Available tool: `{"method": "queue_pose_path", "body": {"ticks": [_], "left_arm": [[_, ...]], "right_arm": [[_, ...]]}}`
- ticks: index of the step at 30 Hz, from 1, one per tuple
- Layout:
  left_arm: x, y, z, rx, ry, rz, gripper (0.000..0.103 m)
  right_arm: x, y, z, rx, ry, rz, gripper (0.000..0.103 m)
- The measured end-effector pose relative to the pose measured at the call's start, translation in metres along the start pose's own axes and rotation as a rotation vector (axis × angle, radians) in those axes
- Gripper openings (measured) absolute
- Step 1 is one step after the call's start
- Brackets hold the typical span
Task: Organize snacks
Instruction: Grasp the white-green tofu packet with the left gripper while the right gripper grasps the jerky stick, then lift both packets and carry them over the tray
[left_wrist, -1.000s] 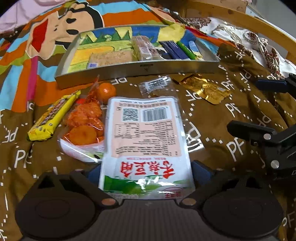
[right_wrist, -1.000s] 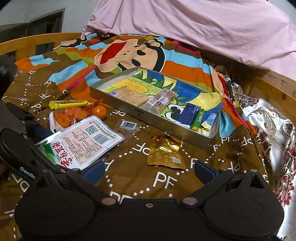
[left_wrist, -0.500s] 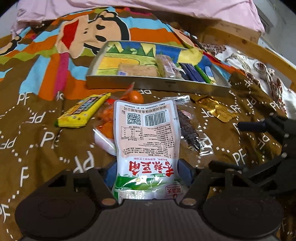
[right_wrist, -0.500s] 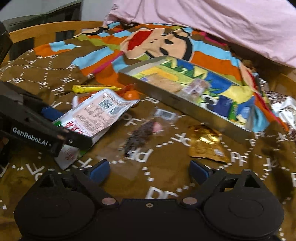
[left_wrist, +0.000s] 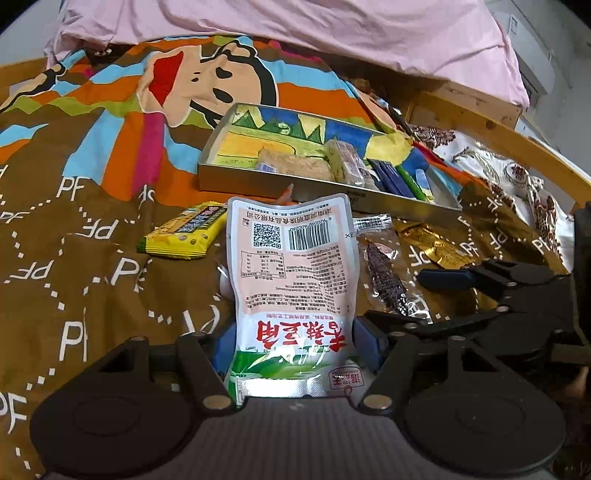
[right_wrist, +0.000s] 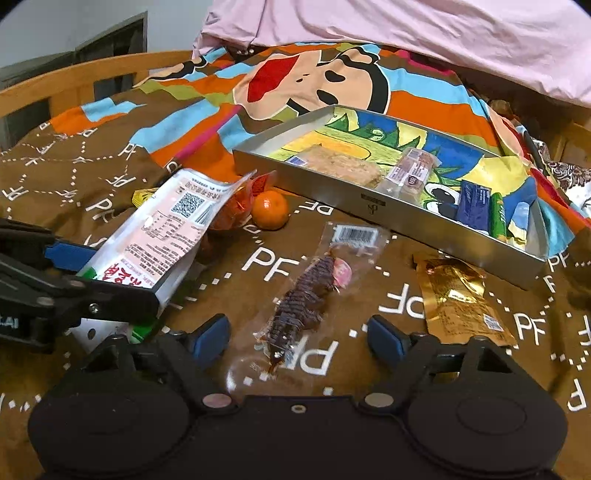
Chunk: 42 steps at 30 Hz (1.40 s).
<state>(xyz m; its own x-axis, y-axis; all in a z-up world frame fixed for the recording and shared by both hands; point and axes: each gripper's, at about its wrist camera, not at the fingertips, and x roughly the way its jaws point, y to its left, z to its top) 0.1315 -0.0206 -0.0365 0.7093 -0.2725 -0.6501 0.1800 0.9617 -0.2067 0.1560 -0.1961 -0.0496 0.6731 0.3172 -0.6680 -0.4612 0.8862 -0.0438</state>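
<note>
Snacks on a cartoon bedspread (right_wrist: 122, 173), metal tray (right_wrist: 373, 210) beyond.
Left gripper (left_wrist: 291, 341) clamps the white pouch (left_wrist: 291, 266) by its bottom edge, lifted, probably tray-bound; it hides most oranges (right_wrist: 269, 208). Right gripper (right_wrist: 297, 334) is closing, astride the clear-wrapped dark snack (right_wrist: 303, 299), pads not yet touching.

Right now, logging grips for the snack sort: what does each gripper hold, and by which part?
The left gripper holds the pink-and-white snack pouch by its green bottom end. The right gripper holds nothing; its jaws are closing around the clear-wrapped dark snack.
</note>
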Motion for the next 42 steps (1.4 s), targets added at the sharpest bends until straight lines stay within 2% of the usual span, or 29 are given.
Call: {"method": "queue_pose_path", "body": {"ticks": [2, 8, 14, 31, 38, 42], "left_arm": [[-0.002, 0.000, 0.000, -0.004, -0.011, 0.002, 0.069], [-0.004, 0.000, 0.001, -0.011, -0.029, 0.011, 0.068], [-0.010, -0.002, 0.001, -0.016, -0.055, 0.023, 0.068], [-0.014, -0.003, 0.012, -0.034, -0.115, 0.030, 0.068], [-0.008, -0.010, 0.025, -0.034, -0.136, 0.048, 0.068], [-0.003, -0.016, 0.039, -0.035, -0.159, 0.061, 0.068]], "right_arm": [[-0.001, 0.004, -0.001, -0.020, 0.001, 0.008, 0.064], [-0.004, 0.008, -0.001, -0.036, -0.002, -0.007, 0.058], [-0.009, 0.026, -0.004, -0.189, -0.026, -0.071, 0.052], [-0.015, 0.042, -0.012, -0.411, -0.098, -0.207, 0.048], [-0.018, 0.034, -0.006, -0.430, -0.153, -0.270, 0.048], [-0.023, 0.016, 0.004, -0.360, -0.198, -0.281, 0.048]]}}
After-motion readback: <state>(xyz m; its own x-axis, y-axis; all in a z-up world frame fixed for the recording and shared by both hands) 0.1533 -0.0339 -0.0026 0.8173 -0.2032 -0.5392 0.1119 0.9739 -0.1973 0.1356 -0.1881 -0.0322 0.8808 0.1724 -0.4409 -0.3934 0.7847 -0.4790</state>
